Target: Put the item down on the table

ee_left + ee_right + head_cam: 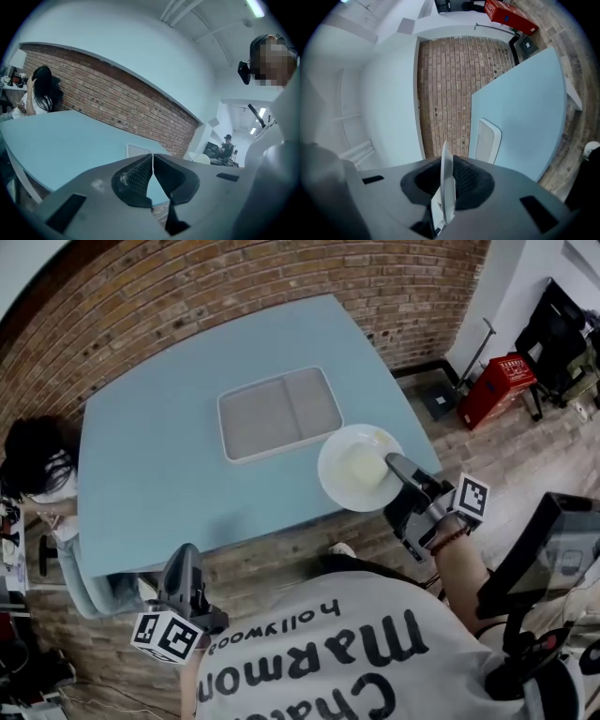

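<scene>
One plate (pixel 357 467) (gripped) over table (pixel 159 465) edge

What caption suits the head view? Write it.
Right gripper holds a white plate at edge of blue table, near grey tray.

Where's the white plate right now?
In the head view the white plate sits at the table's near right edge, by the grey tray's near right corner, its rim gripped by the right gripper.

I see a pale blue worktop (pixel 159 484), a white round plate (pixel 347 465), a grey rectangular tray (pixel 279 413) rimmed white, a red-brown brick wall (pixel 234 287)
</scene>
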